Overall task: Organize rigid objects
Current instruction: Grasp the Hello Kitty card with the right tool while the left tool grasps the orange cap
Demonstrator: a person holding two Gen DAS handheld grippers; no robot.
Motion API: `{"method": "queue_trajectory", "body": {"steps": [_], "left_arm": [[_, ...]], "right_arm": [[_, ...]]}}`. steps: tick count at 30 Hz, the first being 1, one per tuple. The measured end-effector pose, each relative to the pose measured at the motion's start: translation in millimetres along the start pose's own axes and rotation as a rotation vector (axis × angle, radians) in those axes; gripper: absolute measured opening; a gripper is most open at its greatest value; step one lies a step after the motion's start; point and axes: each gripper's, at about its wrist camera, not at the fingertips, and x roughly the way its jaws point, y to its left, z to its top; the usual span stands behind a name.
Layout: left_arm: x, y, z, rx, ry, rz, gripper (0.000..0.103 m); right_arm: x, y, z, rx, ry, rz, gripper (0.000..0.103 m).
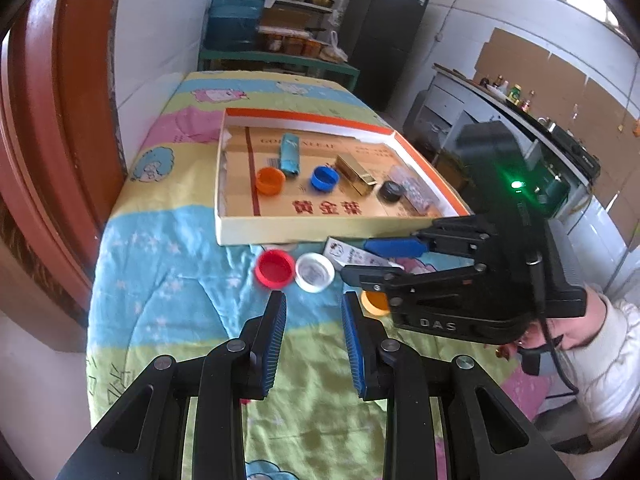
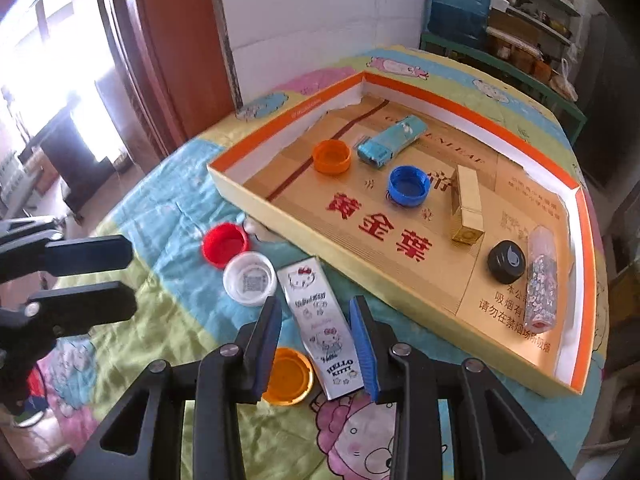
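Nearest in the right wrist view, the right gripper (image 2: 314, 312) points down at the cartoon-printed cloth (image 2: 168, 216) covering the desk, its jaws partly open and straddling a white Hello Kitty box (image 2: 320, 324) that lies flat between them; the pads are not visibly pressing on it. Just left of that box, partly under the left pad, lies a yellow-orange cap (image 2: 289, 376), open side up. A little farther off, a white cap (image 2: 250, 278) and a red cap (image 2: 224, 245) lie touching each other on the cloth, close to the near wall of the tray. The left gripper (image 1: 314, 300) hangs above the cloth just short of these two caps, its jaws a narrow gap apart with nothing between them. Beyond the caps stands a shallow cardboard tray (image 2: 236, 184) with an orange rim. Inside it, from near to far, lie a patterned tube (image 2: 541, 280) along the right wall, a black cap (image 2: 506, 261) just beside it, a gold box (image 2: 466, 204), a blue cap (image 2: 408, 186), an orange cap (image 2: 331, 157) and a teal packet (image 2: 390, 142). Past the desk, in the left wrist view, stand a blue water jug (image 1: 236, 12), cluttered shelves (image 1: 300, 4) and a dark refrigerator (image 1: 380, 32). A person's light sleeve (image 1: 604, 368) shows behind the right gripper.
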Motion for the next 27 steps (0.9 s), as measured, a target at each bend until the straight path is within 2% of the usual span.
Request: {"method": "queue_trajectory", "body": {"steps": [3,8,13,19,27], "left_arm": [[4.5,-6.8,-0.7,0.016,0.011,-0.008,0.029],[15.6,-20.9,-2.5,0.058,0.041,-0.034,0.029],[33.0,-42.2,-5.4,0.117,0.091,-0.082,0.029],[58.9,-58.5,-6.8,0.165,0.139,-0.07,0.029],[79.8,-64.8,-0.9,0.171,0.14,-0.027,0.029]], "right_arm": [[4.6,0.6,-2.3,-0.023,0.019,-0.019,0.035],[-1.7,-8.4,-7.2,0.041,0.008,0.014,0.028],[-25.4,-21.4,-20.7,0.127,-0.073,0.007,0.028],[-60.8,-47.6,-41.6,0.266,-0.164,0.044,0.028],[-77.6,-62.0,-59.6,0.315,-0.198,0.041,0.028]]}}
